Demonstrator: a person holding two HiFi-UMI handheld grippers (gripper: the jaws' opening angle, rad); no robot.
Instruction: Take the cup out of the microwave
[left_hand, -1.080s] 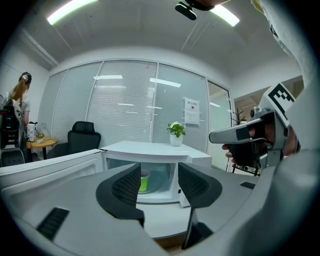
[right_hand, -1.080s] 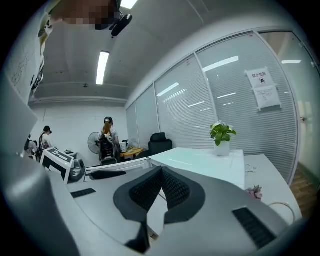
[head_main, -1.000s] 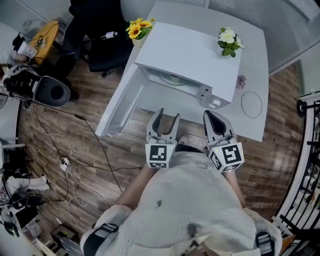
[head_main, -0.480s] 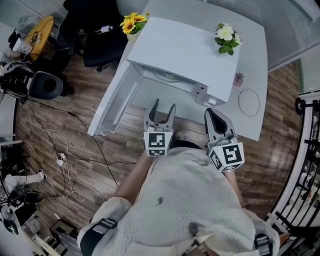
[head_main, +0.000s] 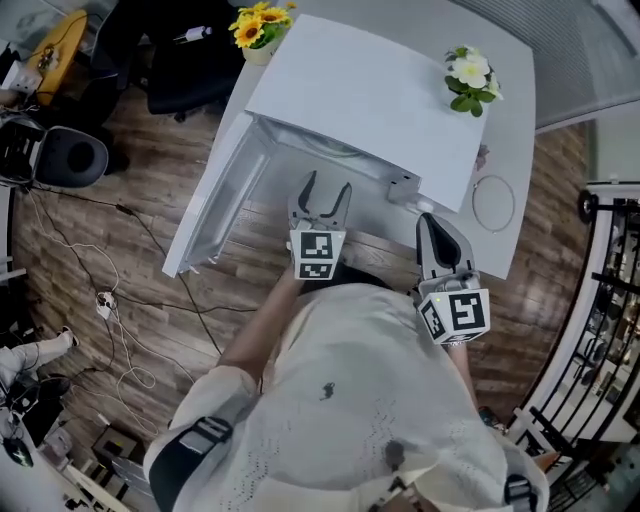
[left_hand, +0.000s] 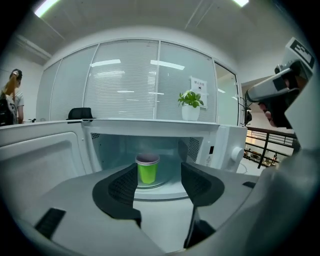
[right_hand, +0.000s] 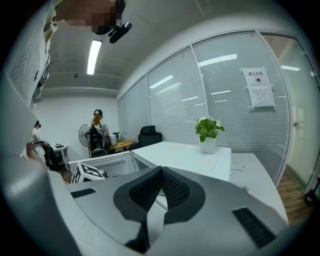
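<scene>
Left gripper (left_hand: 159, 174) jaws opening, nothing between; right gripper (right_hand: 161, 174) jaws together; cup (left_hand: 147, 168) hidden overhead by microwave (head_main: 370, 90).

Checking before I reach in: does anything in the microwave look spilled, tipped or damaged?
Nothing stands out. The green cup stands upright on the turntable inside the microwave, whose door is open; no spill shows.

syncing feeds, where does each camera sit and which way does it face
Head view: on the person's head, down onto the microwave; torso, left hand-held gripper, right hand-held gripper.
Left gripper view: rides that gripper, faces the cup inside; jaws opening, empty.
Right gripper view: rides that gripper, faces the plant; jaws shut.
Shared: plant in both gripper views.
</scene>
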